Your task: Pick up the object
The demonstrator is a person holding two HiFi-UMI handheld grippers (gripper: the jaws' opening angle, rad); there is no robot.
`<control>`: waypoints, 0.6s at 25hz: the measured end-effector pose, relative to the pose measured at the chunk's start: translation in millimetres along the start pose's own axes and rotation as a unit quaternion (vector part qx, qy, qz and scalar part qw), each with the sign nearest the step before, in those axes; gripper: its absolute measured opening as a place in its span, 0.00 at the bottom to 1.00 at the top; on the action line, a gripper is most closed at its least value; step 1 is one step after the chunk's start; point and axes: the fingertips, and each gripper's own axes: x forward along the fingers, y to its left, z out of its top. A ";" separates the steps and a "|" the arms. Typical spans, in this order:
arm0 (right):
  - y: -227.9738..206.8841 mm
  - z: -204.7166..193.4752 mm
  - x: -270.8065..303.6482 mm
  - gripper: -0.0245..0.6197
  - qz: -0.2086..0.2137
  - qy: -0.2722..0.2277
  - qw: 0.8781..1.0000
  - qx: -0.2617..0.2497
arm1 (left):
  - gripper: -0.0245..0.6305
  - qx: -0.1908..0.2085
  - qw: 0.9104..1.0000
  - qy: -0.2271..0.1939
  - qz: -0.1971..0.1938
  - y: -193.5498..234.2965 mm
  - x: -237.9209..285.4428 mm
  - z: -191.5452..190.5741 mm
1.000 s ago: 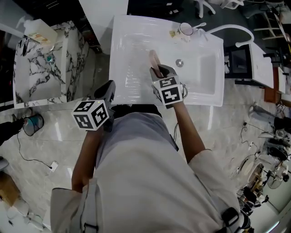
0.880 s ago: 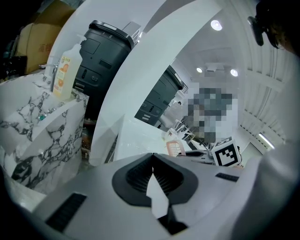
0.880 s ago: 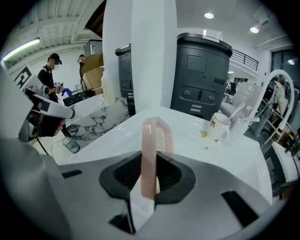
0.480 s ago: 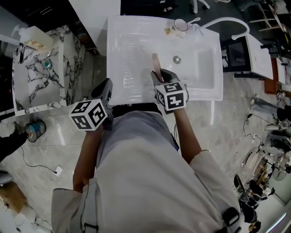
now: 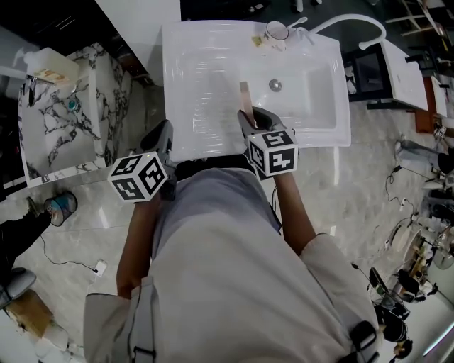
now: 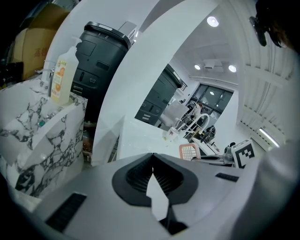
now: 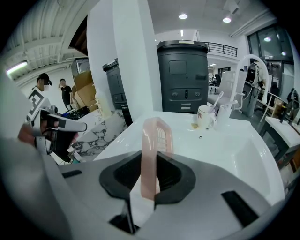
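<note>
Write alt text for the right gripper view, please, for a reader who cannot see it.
The right tool grips a pink rack, upright, above a white sink. A mug stands at the sink's far edge, with a dark bin behind.

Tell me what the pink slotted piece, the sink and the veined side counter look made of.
Pink slotted piece: likely plastic, semi-matte; thin moulded slots. Sink: glossy white, ceramic or acrylic; sharp reflections. Side counter: marble or marble-look, dark veining, polished.

White sink [image 5: 198,78], mug [image 5: 276,31] at its far rim, curved faucet [image 5: 347,19], marble cabinet [image 5: 60,127] beside it
</note>
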 end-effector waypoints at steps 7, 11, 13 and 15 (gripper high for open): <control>2.0 7.3 -14.8 0.17 0.006 -0.023 0.999 0.021 | 0.04 0.006 1.000 -0.009 -0.003 0.4 -3.9 2.3; 3.7 9.8 -20.7 0.17 0.020 -0.037 0.998 0.045 | 0.04 0.016 1.000 -0.023 -0.005 -2.8 -7.8 8.3; 4.0 7.6 -23.2 0.17 0.022 -0.038 0.998 0.050 | 0.04 0.020 1.000 -0.018 -0.001 -3.0 -7.7 5.6; 3.0 5.6 -24.7 0.17 0.021 -0.039 0.998 0.052 | 0.04 0.021 1.000 -0.012 0.000 -3.4 -6.6 1.9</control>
